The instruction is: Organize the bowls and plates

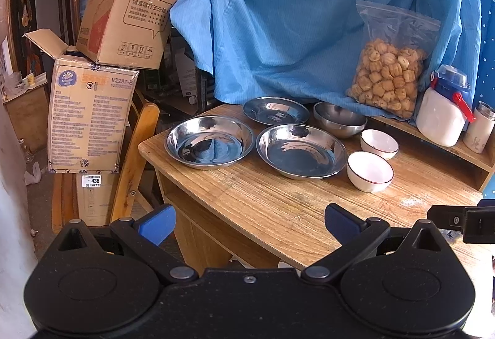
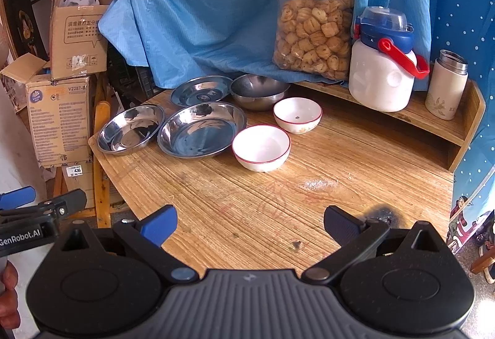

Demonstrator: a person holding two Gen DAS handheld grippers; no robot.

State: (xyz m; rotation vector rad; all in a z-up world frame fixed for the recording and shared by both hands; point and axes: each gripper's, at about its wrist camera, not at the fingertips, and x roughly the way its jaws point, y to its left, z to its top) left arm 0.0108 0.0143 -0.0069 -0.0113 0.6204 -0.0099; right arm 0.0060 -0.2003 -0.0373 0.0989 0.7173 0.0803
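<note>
Three steel plates lie on the wooden table (image 1: 263, 209): a left plate (image 1: 209, 141), a middle plate (image 1: 301, 151) and a far plate (image 1: 275, 110). Behind them sit stacked steel bowls (image 1: 339, 119). Two white red-rimmed bowls stand to the right, a near one (image 1: 369, 171) and a far one (image 1: 379, 143). The right wrist view shows the same plates (image 2: 201, 129) and white bowls (image 2: 261, 147). My left gripper (image 1: 250, 223) is open and empty above the table's front left edge. My right gripper (image 2: 250, 223) is open and empty above the table's front.
A bag of snacks (image 2: 314, 32), a white jug with a blue lid (image 2: 382, 66) and a steel flask (image 2: 447, 85) stand on a raised shelf at the back right. Blue cloth (image 1: 294, 14) hangs behind. Cardboard boxes (image 1: 89, 110) and a wooden chair (image 1: 136, 159) stand left of the table.
</note>
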